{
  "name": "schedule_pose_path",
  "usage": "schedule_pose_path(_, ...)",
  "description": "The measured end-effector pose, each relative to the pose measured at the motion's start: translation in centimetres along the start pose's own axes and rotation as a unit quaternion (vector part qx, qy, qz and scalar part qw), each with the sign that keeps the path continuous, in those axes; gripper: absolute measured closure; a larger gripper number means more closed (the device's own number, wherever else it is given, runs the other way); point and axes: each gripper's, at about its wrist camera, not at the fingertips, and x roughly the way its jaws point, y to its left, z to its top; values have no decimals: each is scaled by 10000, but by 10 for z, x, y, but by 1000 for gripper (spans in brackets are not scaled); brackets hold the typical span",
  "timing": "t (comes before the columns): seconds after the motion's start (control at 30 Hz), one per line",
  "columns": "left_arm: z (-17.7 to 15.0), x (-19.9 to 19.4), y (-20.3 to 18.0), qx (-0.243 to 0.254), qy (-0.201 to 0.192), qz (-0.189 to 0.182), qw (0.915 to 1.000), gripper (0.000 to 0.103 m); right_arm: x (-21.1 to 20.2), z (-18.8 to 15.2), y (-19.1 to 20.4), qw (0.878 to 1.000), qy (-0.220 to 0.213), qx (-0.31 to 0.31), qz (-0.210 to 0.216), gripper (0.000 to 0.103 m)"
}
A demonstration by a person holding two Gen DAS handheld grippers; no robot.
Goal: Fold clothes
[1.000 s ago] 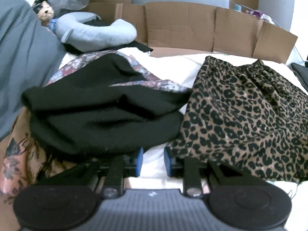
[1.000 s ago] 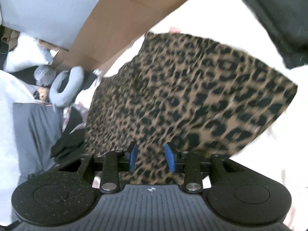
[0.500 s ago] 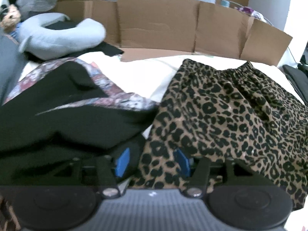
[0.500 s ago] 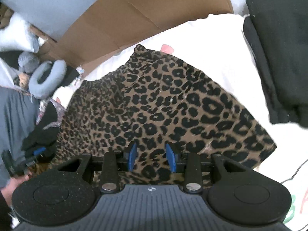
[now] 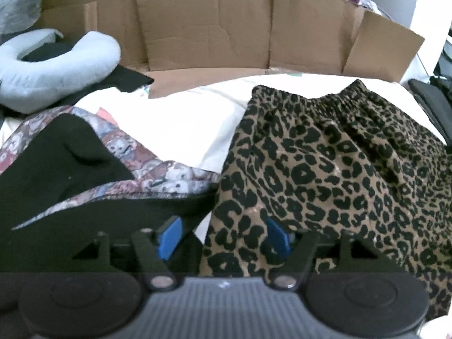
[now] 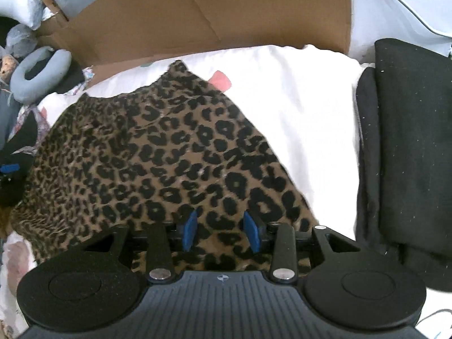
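White bedding [image 6: 305, 107] bears leopard skirt [image 6: 158, 152], seemingly between both grippers' parted jaws.

Leopard-print garment [image 5: 333, 169]: tan-brown ground, black spots. White bedsheet [image 5: 175, 124]: plain white, with a pink patch [image 6: 221, 80] at the garment's far edge. Left pile: plain black cloth [image 5: 56, 169] over a printed fabric [image 5: 158, 175] in pale grey, pink and dull red. Neck pillow [image 5: 56, 59], far left: light blue-grey. Cardboard panels [image 5: 226, 34], far side: plain brown. Folded stack [image 6: 409, 147], right: black with white lint specks. Gripper finger pads [image 5: 169, 236] [image 6: 190, 228]: blue on black bodies.
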Motion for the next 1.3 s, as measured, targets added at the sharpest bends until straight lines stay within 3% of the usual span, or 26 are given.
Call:
schedule_pose_path(0.2, -2, 13, -8, -24, -46, -204, 9998, 30, 0, 2, -3, 9990, -311, -142, -291, 59)
schedule_pose_path(0.6, -2, 22, -28, -11, -343, -63, 9994, 31, 9, -4, -19, 9982, -340, -57, -483, 59)
schedule_pose_path(0.83, -8, 31, -37, 270, -344, 449, 9980, 36, 12, -6, -15, 9980, -428, -113, -456, 59)
schedule_pose_path(0.93, -8, 37, -31, 87, -221, 459, 9987, 44, 11, -5, -14, 9976, -463, -198, -471, 59)
schedule_pose_path(1.03, -8, 42, -28, -26, -160, 375, 9992, 59, 8, -3, -15, 9968, -509, -293, -539, 59)
schedule_pose_path(1.1, -8, 43, -29, -7, -155, 366, 9992, 83, 7, -1, -17, 9962, -524, -348, -595, 59)
schedule_pose_path(1.3, -4, 39, -19, -99, -131, 339, 9993, 99, 6, 4, -22, 9952, -521, -467, -684, 59)
